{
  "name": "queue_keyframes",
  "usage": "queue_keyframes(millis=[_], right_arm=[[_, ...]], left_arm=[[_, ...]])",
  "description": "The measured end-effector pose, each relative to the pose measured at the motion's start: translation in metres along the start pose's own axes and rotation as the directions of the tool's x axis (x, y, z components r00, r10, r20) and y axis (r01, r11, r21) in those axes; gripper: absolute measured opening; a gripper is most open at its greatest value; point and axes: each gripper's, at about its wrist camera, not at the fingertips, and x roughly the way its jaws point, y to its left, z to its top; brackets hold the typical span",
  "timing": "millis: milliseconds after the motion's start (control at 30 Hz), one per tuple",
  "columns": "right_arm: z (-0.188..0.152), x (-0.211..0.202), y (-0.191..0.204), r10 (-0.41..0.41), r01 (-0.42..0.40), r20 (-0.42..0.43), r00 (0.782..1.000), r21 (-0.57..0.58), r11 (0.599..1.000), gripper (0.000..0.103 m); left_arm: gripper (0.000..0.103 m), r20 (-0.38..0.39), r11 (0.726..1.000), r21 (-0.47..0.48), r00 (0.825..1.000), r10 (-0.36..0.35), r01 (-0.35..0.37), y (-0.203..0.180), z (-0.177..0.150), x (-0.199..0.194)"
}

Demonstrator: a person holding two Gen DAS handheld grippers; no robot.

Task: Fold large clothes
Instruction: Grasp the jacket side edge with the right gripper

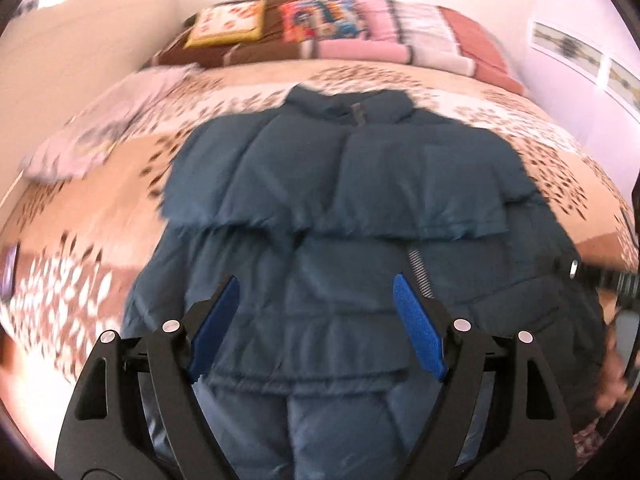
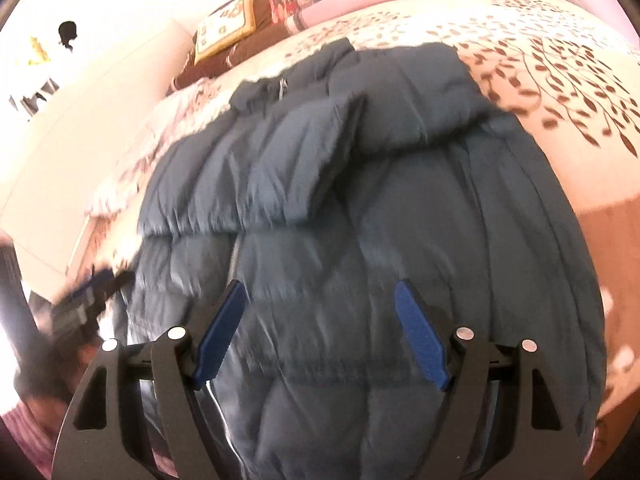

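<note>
A dark teal puffer jacket [image 1: 344, 208] lies flat on the bed, collar at the far end, both sleeves folded across its chest. It also shows in the right wrist view [image 2: 360, 208]. My left gripper [image 1: 316, 284] hovers over the jacket's lower half near the hem, jaws wide open and empty. My right gripper [image 2: 320, 288] hovers over the jacket's lower right part, jaws wide open and empty. The right gripper shows blurred at the right edge of the left wrist view [image 1: 600, 276], and the left one at the left edge of the right wrist view [image 2: 92, 292].
The bed has a cream bedspread with brown leaves [image 1: 100, 200]. A lilac cloth [image 1: 100, 136] lies at its left. Patterned pillows and folded blankets [image 1: 320, 28] are stacked at the head. A wall runs along the left.
</note>
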Motion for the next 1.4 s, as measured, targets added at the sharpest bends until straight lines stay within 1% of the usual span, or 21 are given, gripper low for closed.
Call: queue_keyframes(millis=[67, 200, 233, 267, 300, 333, 367, 400, 433, 567, 667, 733, 867, 967, 1100, 1133, 1167, 1200, 1267, 1300, 1400], right_arm=[[0.015, 0.01, 0.004, -0.004, 0.004, -0.001, 1.0, 0.007, 1.0, 0.076], [0.037, 0.038, 0.007, -0.034, 0.035, -0.039, 0.999, 0.031, 0.999, 0.076], [0.041, 0.047, 0.007, -0.037, 0.04, -0.053, 0.998, 0.041, 0.998, 0.07], [0.044, 0.055, 0.006, -0.041, 0.045, -0.068, 0.997, 0.056, 0.997, 0.058], [0.048, 0.065, 0.004, -0.042, 0.049, -0.089, 0.995, 0.077, 0.996, 0.052], [0.051, 0.071, 0.003, -0.042, 0.051, -0.099, 0.994, 0.092, 0.994, 0.039], [0.052, 0.074, 0.003, -0.039, 0.05, -0.102, 0.994, 0.107, 0.993, 0.024], [0.056, 0.075, 0.003, -0.018, 0.029, -0.093, 0.995, 0.114, 0.993, 0.014], [0.057, 0.073, 0.005, -0.017, 0.026, -0.084, 0.996, 0.109, 0.994, 0.01], [0.067, 0.048, 0.017, -0.036, 0.035, 0.008, 0.999, 0.037, 0.999, 0.008], [0.076, 0.035, 0.013, -0.036, 0.034, 0.044, 0.998, 0.04, 0.999, 0.008], [0.077, 0.037, 0.005, -0.056, 0.055, 0.028, 0.998, 0.05, 0.997, 0.008], [0.066, 0.06, -0.012, -0.093, 0.097, -0.052, 0.994, 0.087, 0.991, 0.008], [0.059, 0.07, -0.019, -0.093, 0.102, -0.087, 0.992, 0.103, 0.989, 0.01], [0.062, 0.067, -0.023, -0.05, 0.066, -0.107, 0.993, 0.152, 0.986, 0.014], [0.064, 0.062, -0.025, -0.025, 0.042, -0.1, 0.995, 0.176, 0.983, 0.015], [0.064, 0.059, -0.026, -0.016, 0.032, -0.085, 0.996, 0.187, 0.982, 0.017], [0.064, 0.054, -0.028, -0.027, 0.037, -0.054, 0.998, 0.192, 0.981, 0.019], [0.066, 0.056, -0.026, -0.064, 0.071, -0.047, 0.997, 0.158, 0.985, 0.02], [0.067, 0.061, -0.025, -0.089, 0.097, -0.069, 0.994, 0.124, 0.987, 0.019], [0.068, 0.071, -0.023, -0.125, 0.132, -0.083, 0.989, 0.089, 0.987, 0.019]], left_arm=[[0.078, -0.021, 0.999, -0.042, 1.0, 0.003, -0.004, 0.011, -0.006, 0.002], [0.078, -0.025, 0.998, -0.062, 1.0, 0.008, -0.01, 0.023, -0.015, 0.001], [0.078, -0.022, 0.998, -0.064, 1.0, 0.01, -0.011, 0.025, -0.016, -0.001], [0.078, -0.019, 0.998, -0.067, 1.0, 0.01, -0.011, 0.027, -0.02, -0.002], [0.078, -0.017, 0.997, -0.07, 1.0, 0.01, -0.012, 0.029, -0.021, -0.004], [0.078, -0.016, 0.997, -0.072, 1.0, 0.012, -0.013, 0.03, -0.022, -0.005], [0.078, -0.014, 0.997, -0.076, 1.0, 0.015, -0.016, 0.032, -0.022, -0.005], [0.078, -0.014, 0.997, -0.08, 1.0, 0.017, -0.018, 0.033, -0.023, -0.005], [0.078, -0.013, 0.996, -0.086, 1.0, 0.018, -0.02, 0.034, -0.023, -0.005], [0.078, -0.017, 0.994, -0.107, 1.0, 0.02, -0.022, 0.04, -0.024, -0.002], [0.078, -0.023, 0.994, -0.106, 1.0, 0.019, -0.021, 0.038, -0.024, 0.0], [0.078, -0.028, 0.995, -0.099, 0.999, 0.017, -0.02, 0.036, -0.025, 0.002], [0.078, -0.035, 0.996, -0.087, 0.999, 0.022, -0.025, 0.035, -0.025, 0.004], [0.078, -0.043, 0.995, -0.094, 0.999, 0.028, -0.032, 0.036, -0.026, 0.005], [0.078, -0.053, 0.993, -0.113, 0.998, 0.033, -0.039, 0.041, -0.026, 0.007], [0.078, -0.053, 0.992, -0.119, 0.998, 0.034, -0.04, 0.043, -0.026, 0.007], [0.078, -0.054, 0.991, -0.125, 0.998, 0.038, -0.045, 0.045, -0.027, 0.008], [0.078, -0.054, 0.99, -0.13, 0.998, 0.043, -0.05, 0.047, -0.027, 0.008], [0.078, -0.06, 0.988, -0.14, 0.997, 0.05, -0.058, 0.049, -0.029, 0.009], [0.078, -0.065, 0.987, -0.149, 0.996, 0.053, -0.062, 0.051, -0.029, 0.009], [0.078, -0.068, 0.984, -0.163, 0.996, 0.06, -0.071, 0.056, -0.03, 0.008]])
